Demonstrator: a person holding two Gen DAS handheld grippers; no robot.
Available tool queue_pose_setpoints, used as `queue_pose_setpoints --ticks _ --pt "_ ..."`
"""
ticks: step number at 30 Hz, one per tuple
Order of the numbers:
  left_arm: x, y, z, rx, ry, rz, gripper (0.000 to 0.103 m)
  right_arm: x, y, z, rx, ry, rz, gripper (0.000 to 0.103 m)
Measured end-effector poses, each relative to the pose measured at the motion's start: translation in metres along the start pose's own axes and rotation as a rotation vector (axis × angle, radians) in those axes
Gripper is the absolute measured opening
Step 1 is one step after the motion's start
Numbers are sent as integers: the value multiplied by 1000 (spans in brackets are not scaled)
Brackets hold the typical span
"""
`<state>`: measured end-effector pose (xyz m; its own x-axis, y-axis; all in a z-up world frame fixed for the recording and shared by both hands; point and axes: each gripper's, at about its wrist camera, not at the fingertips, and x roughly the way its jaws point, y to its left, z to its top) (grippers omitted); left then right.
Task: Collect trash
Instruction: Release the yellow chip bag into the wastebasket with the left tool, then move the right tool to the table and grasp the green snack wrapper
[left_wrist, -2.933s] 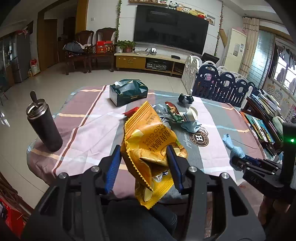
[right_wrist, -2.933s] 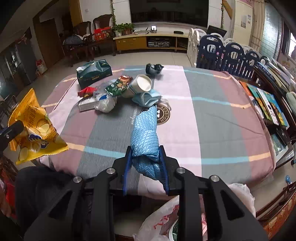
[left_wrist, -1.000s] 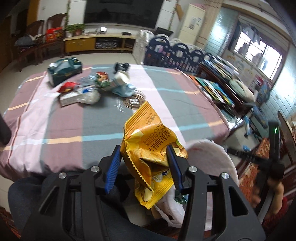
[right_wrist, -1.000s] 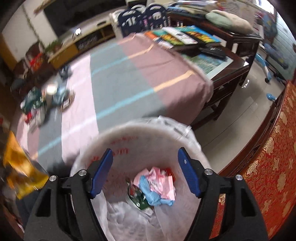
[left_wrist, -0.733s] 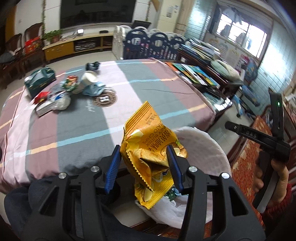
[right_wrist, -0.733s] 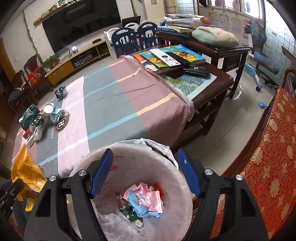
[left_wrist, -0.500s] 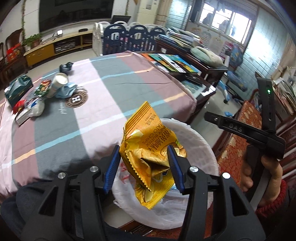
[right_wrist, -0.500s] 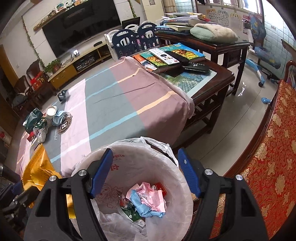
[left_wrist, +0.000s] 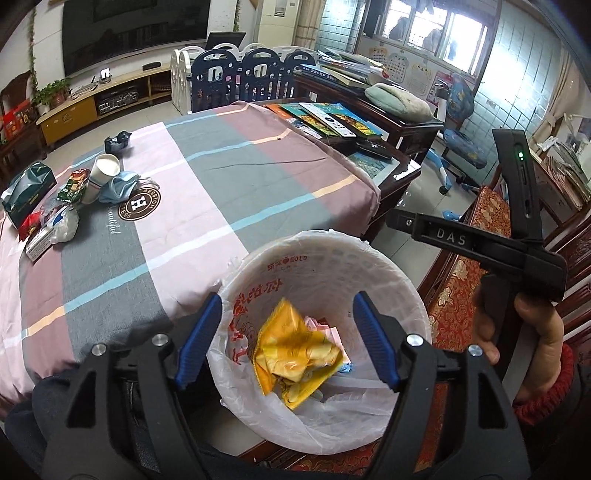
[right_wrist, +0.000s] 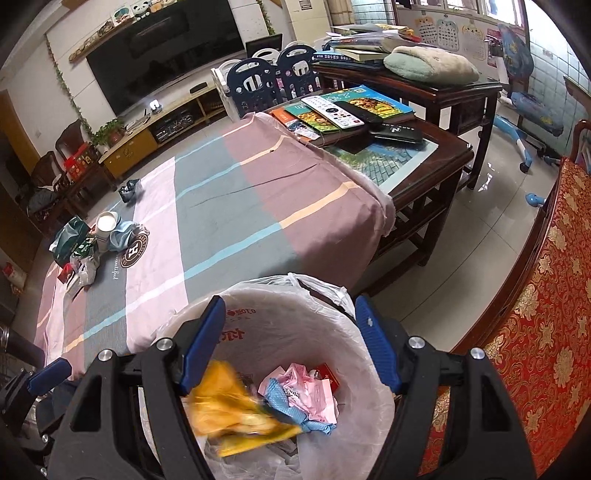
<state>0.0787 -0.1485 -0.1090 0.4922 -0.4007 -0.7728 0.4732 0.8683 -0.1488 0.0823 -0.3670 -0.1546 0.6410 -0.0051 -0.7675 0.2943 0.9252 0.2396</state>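
A white bin with a plastic liner (left_wrist: 369, 258) (right_wrist: 266, 295) stands at the near edge of the table. The yellow snack bag (left_wrist: 295, 354) (right_wrist: 229, 410) is inside it, blurred in the right wrist view, beside pink and blue wrappers (right_wrist: 299, 391). My left gripper (left_wrist: 286, 341) is open and empty above the bin. My right gripper (right_wrist: 288, 341) is open and empty above the bin too; its body (left_wrist: 480, 243) shows in the left wrist view. More trash lies far left on the table: a paper cup (left_wrist: 99, 173), wrappers (left_wrist: 55, 221) and a green pack (left_wrist: 26, 192).
The striped tablecloth (left_wrist: 229, 177) covers the table. A dark side table (right_wrist: 406, 147) with books and remote controls stands behind it. A red patterned seat (right_wrist: 535, 295) is at the right. A dark small object (left_wrist: 116, 142) sits at the table's far edge.
My left gripper has opened and the yellow snack bag has dropped into the bin. Earlier my right gripper let go of the blue wrapper there. Both moved from table to bin.
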Motion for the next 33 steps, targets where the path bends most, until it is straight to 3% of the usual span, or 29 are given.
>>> queue_pose_setpoints --ticks 4,13,16,19,21,22,27,33 --pt "-3 12 -1 -35 -12 29 76 0 10 1 -15 -2 3 72" --pt "-31 89 -8 -218 -109 331 72 15 58 -3 -120 27 20 71" --pt "-43 118 -12 -277 -139 398 69 7 89 -3 -171 -33 35 71" --pt "-54 146 -22 -339 -160 434 69 -9 119 -2 -221 -145 59 72" --pt "-60 166 -29 -386 -168 451 69 -16 143 -2 -264 -200 76 93" --pt "-62 173 -33 -407 -172 456 69 -16 154 -1 -280 -208 92 95" --pt "-77 213 -49 -529 -199 475 69 -9 197 -2 -332 -170 152 96" --pt "-84 241 -61 -603 -214 511 69 -14 239 -22 -442 -259 137 96"
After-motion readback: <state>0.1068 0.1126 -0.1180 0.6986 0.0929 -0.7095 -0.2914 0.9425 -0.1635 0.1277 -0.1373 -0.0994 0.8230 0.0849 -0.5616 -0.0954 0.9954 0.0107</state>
